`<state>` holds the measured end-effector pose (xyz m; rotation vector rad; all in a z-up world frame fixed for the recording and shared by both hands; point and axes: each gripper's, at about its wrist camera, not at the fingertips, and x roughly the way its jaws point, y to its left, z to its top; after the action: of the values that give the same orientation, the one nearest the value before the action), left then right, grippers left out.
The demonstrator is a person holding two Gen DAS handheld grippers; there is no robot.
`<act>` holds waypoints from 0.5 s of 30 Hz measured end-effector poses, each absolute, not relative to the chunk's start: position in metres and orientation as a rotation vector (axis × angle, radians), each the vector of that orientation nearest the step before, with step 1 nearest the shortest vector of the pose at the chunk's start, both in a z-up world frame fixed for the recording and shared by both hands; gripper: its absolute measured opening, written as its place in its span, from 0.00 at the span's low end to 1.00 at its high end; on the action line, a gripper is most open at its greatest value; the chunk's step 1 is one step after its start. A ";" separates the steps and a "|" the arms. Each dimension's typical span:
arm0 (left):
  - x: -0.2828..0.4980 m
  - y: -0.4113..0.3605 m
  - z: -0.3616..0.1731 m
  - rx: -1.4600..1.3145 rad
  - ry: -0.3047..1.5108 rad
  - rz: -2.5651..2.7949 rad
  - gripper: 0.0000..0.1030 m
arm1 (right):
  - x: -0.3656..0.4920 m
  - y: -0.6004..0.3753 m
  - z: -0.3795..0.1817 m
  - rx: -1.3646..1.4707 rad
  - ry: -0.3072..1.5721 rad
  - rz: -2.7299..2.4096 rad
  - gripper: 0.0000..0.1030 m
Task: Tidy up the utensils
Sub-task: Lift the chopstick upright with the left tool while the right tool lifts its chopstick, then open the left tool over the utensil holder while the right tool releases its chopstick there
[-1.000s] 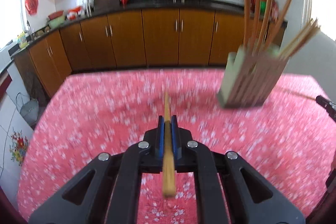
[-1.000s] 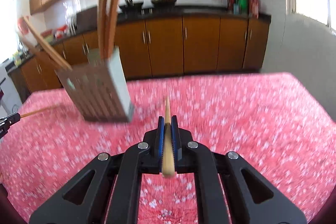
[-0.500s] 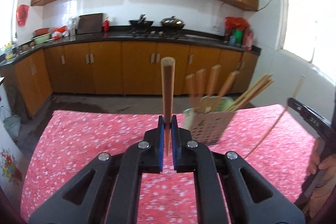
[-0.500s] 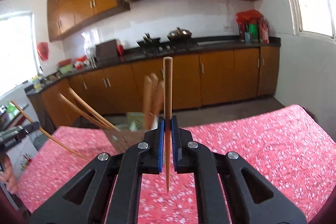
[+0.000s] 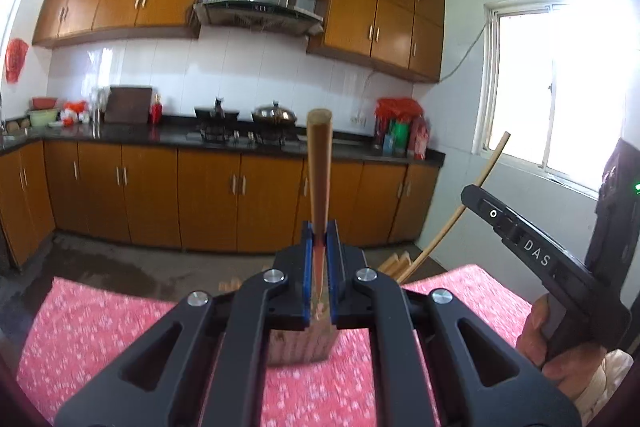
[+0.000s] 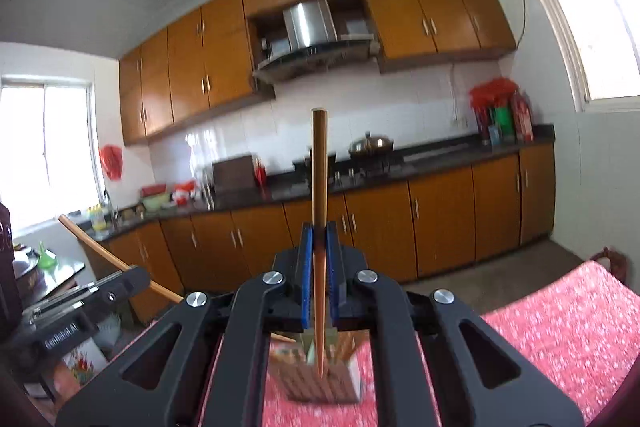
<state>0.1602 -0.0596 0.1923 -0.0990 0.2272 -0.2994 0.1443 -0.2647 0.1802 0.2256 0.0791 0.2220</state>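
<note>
My left gripper (image 5: 319, 229) is shut on a wooden chopstick (image 5: 319, 163) held upright, thick end up. The utensil holder (image 5: 300, 345) stands on the red floral tablecloth (image 5: 100, 327) just below and behind the jaws, mostly hidden. My right gripper (image 6: 319, 229) is shut on another wooden chopstick (image 6: 319, 183), upright, its thin tip (image 6: 321, 373) hanging over the slatted holder (image 6: 320, 379). The right gripper's body also shows in the left wrist view (image 5: 532, 251); the left gripper's body shows in the right wrist view (image 6: 76, 311).
Several chopsticks stand in the holder (image 6: 344, 343). The table's far edge (image 5: 120, 291) drops to a grey floor. Wooden kitchen cabinets (image 5: 208, 199), a stove counter (image 5: 248, 137) and a window (image 5: 560, 107) lie beyond.
Both grippers have tilted up and risen, turning their chopsticks from flat to upright. The holder has slid from beside the jaws to right beneath them in both views.
</note>
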 end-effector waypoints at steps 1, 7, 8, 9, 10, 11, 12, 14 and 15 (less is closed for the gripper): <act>0.163 -0.062 0.194 -0.091 0.218 -0.289 0.08 | 0.147 -0.263 0.182 0.232 0.060 0.217 0.07; 0.193 -0.065 0.184 -0.066 0.256 -0.252 0.08 | 0.170 -0.248 0.172 0.205 0.015 0.178 0.07; 0.198 -0.064 0.180 -0.072 0.269 -0.254 0.08 | 0.176 -0.245 0.167 0.204 0.020 0.174 0.07; 0.203 -0.061 0.177 -0.081 0.282 -0.257 0.08 | 0.182 -0.244 0.160 0.201 0.026 0.170 0.07; 0.209 -0.060 0.171 -0.088 0.299 -0.259 0.08 | 0.186 -0.243 0.156 0.199 0.032 0.166 0.07; 0.213 -0.060 0.169 -0.088 0.308 -0.256 0.08 | 0.191 -0.241 0.150 0.196 0.039 0.159 0.07; 0.216 -0.057 0.166 -0.087 0.314 -0.255 0.08 | 0.193 -0.241 0.147 0.195 0.045 0.155 0.07; 0.224 -0.056 0.159 -0.084 0.333 -0.255 0.08 | 0.202 -0.239 0.136 0.193 0.077 0.153 0.07; 0.227 -0.055 0.156 -0.081 0.340 -0.255 0.08 | 0.203 -0.238 0.134 0.192 0.086 0.153 0.07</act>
<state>0.2274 -0.0553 0.1561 -0.0812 0.3401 -0.2550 0.2031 -0.2377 0.1342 0.1916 0.0859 0.1531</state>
